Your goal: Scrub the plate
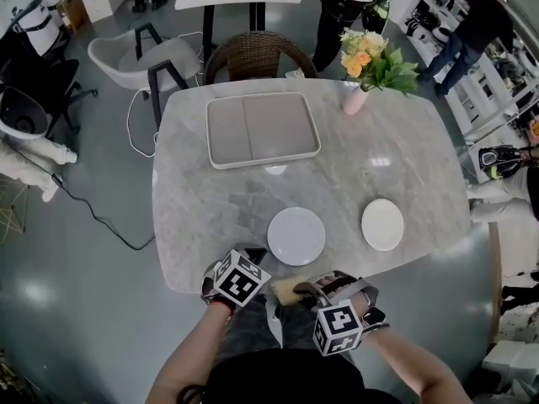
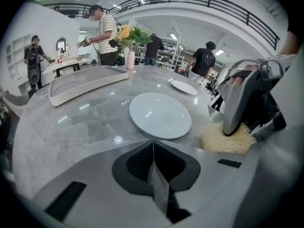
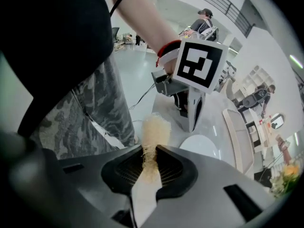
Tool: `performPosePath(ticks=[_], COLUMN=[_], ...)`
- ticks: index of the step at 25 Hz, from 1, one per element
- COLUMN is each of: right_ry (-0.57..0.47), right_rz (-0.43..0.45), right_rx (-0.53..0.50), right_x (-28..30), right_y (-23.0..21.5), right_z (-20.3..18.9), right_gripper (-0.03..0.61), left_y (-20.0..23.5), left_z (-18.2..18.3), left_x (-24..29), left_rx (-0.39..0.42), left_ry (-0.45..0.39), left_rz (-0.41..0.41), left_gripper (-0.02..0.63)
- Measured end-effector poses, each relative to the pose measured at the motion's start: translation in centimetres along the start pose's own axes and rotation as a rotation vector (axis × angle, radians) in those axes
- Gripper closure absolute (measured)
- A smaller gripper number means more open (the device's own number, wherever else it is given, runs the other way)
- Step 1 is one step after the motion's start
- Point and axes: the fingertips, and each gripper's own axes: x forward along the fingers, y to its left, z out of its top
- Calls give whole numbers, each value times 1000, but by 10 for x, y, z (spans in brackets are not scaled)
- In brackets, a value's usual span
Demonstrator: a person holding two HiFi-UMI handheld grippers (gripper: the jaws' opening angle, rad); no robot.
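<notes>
Two white plates lie on the marble table [image 1: 210, 200]: the nearer plate [image 1: 296, 235] close to the front edge, a smaller plate [image 1: 382, 224] to its right. My left gripper [image 1: 251, 257] is shut and empty at the table's front edge, left of the nearer plate; in the left gripper view that plate [image 2: 160, 114] lies just ahead of the closed jaws [image 2: 153, 148]. My right gripper [image 1: 306, 291] is held off the table's front edge and is shut on a pale yellow fibrous scrub pad [image 1: 288, 289]. The right gripper view shows the scrub pad [image 3: 153, 134] pinched between the jaws [image 3: 149, 161].
A grey rectangular tray [image 1: 263, 129] lies at the table's far side. A pink vase with flowers [image 1: 357, 98] stands at the back right. A wicker chair [image 1: 257, 55] is behind the table. People stand in the room beyond.
</notes>
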Motion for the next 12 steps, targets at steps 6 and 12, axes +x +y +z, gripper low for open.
performPosePath(ticks=[6,12], right_ry=[-170,-355], right_rz=[-99,-304], right_rx=[392,890], right_x=[-14,-33], right_y=[-15,-45], right_z=[20,5], right_gripper=[508,508], left_y=[6,-3], left_z=[9,10], left_x=[-32,-50], left_rx=[-30,-38], left_ry=[-210,-356], left_rz=[-24,-114], left_gripper=[598,598])
